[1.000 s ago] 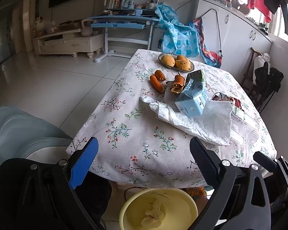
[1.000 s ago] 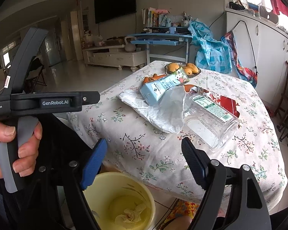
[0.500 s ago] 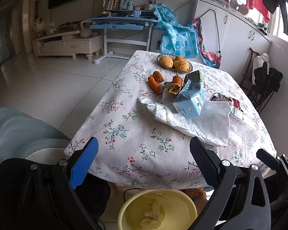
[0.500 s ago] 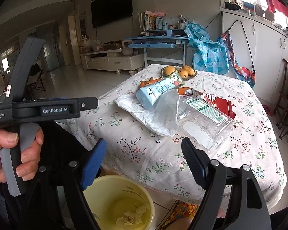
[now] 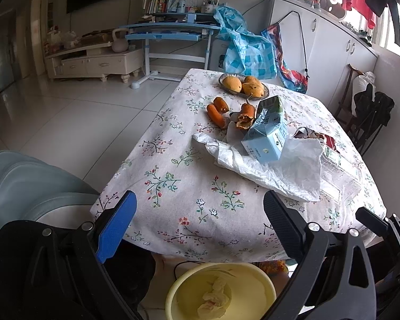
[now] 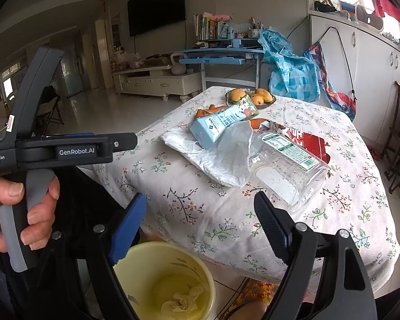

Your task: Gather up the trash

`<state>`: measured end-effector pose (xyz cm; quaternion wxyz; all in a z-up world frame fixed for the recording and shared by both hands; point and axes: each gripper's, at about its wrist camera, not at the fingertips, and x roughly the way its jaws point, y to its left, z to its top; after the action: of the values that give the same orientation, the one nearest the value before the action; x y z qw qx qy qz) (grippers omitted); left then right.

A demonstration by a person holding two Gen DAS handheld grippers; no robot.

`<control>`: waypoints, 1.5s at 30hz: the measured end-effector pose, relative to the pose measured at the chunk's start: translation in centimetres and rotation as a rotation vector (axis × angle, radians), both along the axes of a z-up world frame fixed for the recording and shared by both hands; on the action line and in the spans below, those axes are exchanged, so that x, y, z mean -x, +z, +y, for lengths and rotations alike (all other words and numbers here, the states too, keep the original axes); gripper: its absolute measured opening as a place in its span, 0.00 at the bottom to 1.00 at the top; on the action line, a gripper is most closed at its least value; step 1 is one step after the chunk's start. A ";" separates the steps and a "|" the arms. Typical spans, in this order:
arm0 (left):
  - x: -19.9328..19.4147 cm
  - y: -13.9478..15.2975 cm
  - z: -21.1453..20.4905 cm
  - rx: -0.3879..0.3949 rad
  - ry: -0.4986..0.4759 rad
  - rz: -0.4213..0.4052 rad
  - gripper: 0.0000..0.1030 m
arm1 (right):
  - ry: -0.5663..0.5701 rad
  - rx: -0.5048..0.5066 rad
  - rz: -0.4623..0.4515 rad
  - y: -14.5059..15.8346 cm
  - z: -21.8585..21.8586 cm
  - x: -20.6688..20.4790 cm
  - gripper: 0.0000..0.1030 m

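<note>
A yellow bin (image 5: 221, 290) with a crumpled tissue (image 5: 213, 297) inside stands on the floor below the table's near edge; it also shows in the right wrist view (image 6: 168, 280). On the floral table (image 5: 189, 194) lie a white plastic bag (image 5: 274, 168), a blue carton (image 5: 266, 133), a clear plastic bottle (image 6: 285, 165), a red wrapper (image 6: 309, 141) and orange peels (image 5: 226, 113). My left gripper (image 5: 198, 210) is open and empty over the table's near edge. My right gripper (image 6: 200, 213) is open and empty, a little short of the bottle.
A plate of mangoes (image 5: 244, 84) sits at the far end of the table. A grey chair (image 5: 21, 186) stands at the left. The left gripper's body and the hand holding it (image 6: 26, 186) fill the left of the right wrist view. Dark chairs (image 5: 370, 117) stand at the right.
Both grippers have pulled back and risen slightly, so the table sits a little farther off. Both stay open and empty. Nothing on the table has moved.
</note>
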<state>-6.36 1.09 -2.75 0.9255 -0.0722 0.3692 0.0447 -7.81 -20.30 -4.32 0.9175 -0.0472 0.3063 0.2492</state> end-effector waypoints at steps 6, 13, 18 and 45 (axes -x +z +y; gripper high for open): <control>-0.1 -0.1 0.1 0.001 0.000 0.003 0.90 | -0.002 -0.003 -0.004 0.1 -0.2 0.0 0.77; -0.5 -0.7 1.2 0.087 0.016 0.030 0.90 | -0.017 0.060 -0.082 2.5 -1.3 -0.6 0.81; -1.3 -1.2 1.4 0.149 0.014 0.057 0.90 | -0.007 0.172 -0.072 2.8 -2.2 -2.4 0.83; -8.8 -2.4 2.4 0.307 -0.029 0.165 0.08 | -0.026 0.241 0.131 -0.2 -3.9 -10.0 0.76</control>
<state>2.44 3.51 -5.14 0.8707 -0.2032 0.4475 -0.0196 2.20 -24.21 -4.52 0.8864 -0.1370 0.3937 0.2012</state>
